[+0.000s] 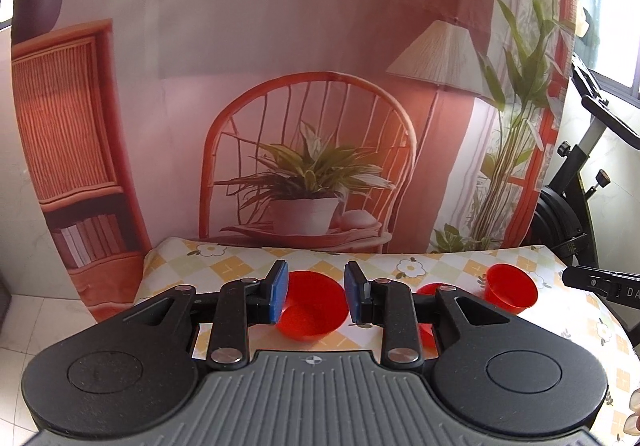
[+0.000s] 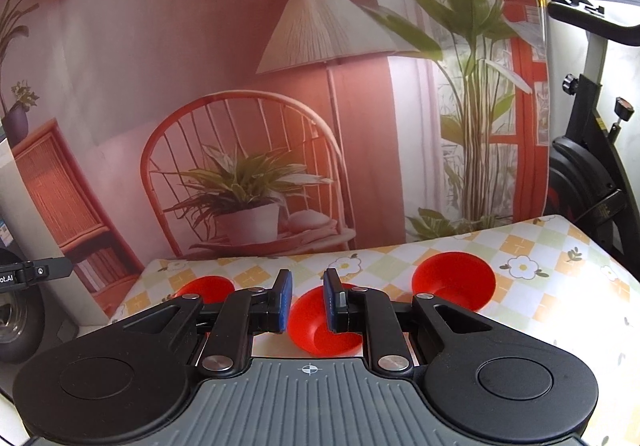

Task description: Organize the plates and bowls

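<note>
Both cameras sit just behind their own tool and look forward along its two fingers, slightly downward, across the near edge of the surface toward the printed backdrop behind it. The left wrist view has the left tool filling its lower half, with the surface beyond it and the backdrop facing it almost squarely. The right wrist view looks over the right tool from a spot further right, angled a little leftward, so the backdrop leans. Both views share the checked surface, its red bowls, the backdrop and the exercise bike at the right edge.
</note>
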The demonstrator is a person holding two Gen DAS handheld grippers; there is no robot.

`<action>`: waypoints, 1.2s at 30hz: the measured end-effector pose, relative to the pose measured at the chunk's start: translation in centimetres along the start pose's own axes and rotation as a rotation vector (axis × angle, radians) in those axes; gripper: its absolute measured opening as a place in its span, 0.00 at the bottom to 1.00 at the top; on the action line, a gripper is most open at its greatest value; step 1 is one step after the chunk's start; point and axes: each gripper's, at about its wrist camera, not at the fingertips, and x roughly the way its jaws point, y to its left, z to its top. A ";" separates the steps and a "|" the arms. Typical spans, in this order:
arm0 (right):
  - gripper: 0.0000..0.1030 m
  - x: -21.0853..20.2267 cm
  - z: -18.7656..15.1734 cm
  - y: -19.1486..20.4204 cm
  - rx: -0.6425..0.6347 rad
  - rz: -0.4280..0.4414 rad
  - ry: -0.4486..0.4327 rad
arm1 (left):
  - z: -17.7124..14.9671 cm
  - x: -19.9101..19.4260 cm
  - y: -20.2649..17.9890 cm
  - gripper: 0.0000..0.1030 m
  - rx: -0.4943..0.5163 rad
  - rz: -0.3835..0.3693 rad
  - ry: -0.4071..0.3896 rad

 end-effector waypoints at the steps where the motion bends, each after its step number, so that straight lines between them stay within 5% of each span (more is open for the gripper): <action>1: 0.16 0.3 0.1 0.4 0.004 0.006 0.005 | 0.1 0.0 0.5 0.31 -0.005 0.006 0.000; 12: 0.16 4.9 1.2 5.0 0.021 0.095 0.066 | 1.8 1.9 4.5 0.31 -0.039 0.067 -0.004; 24: 0.17 13.2 0.1 9.6 -0.001 0.120 0.151 | 1.1 10.6 6.6 0.31 -0.087 -0.005 0.060; 36: 0.17 22.5 -3.0 9.9 0.028 0.061 0.271 | -2.4 18.9 6.8 0.31 -0.102 -0.087 0.182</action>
